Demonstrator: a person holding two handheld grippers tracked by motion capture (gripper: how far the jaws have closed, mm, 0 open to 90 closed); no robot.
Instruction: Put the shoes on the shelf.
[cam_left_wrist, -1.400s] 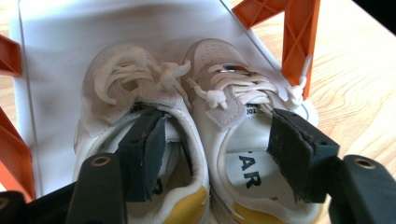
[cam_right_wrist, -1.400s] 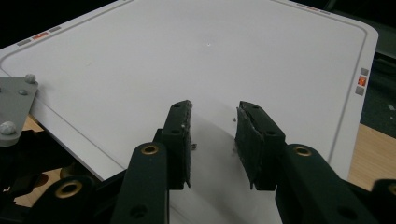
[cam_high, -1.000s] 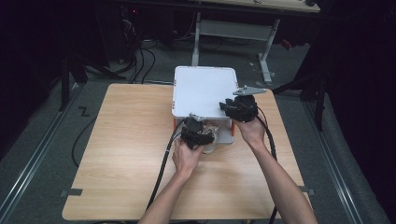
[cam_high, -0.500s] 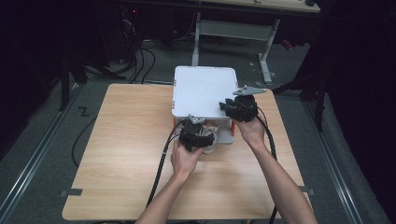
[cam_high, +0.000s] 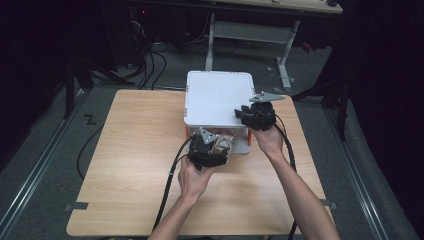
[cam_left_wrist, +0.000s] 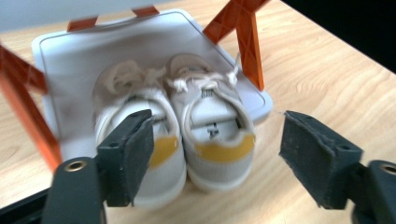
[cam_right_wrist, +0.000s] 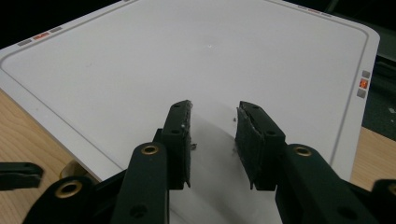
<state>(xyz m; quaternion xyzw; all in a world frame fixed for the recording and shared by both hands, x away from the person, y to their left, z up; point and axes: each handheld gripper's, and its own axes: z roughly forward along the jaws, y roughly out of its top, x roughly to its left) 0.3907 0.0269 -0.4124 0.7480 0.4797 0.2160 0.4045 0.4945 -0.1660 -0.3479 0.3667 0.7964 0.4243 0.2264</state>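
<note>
The pair of shoes (cam_left_wrist: 187, 135) sits on the lower tray (cam_left_wrist: 70, 60) of the white rack (cam_high: 217, 97) on the bench (cam_high: 135, 150). The left tongs (cam_left_wrist: 217, 154) have just been opening and stand apart at the heels, apparently touching nothing. The right tongs (cam_right_wrist: 212, 140) hang part-open over the rack's top, gripping nothing.

Left claw (cam_left_wrist: 217, 154) wide — right claw (cam_right_wrist: 212, 140) half-open

Left gripper (cam_high: 208, 151) pulled back from pair of shoes (cam_left_wrist: 187, 135) on rack's lower tray (cam_left_wrist: 70, 60), toward tabletop's near edge; jaws just opened wider, off shoes.
</note>
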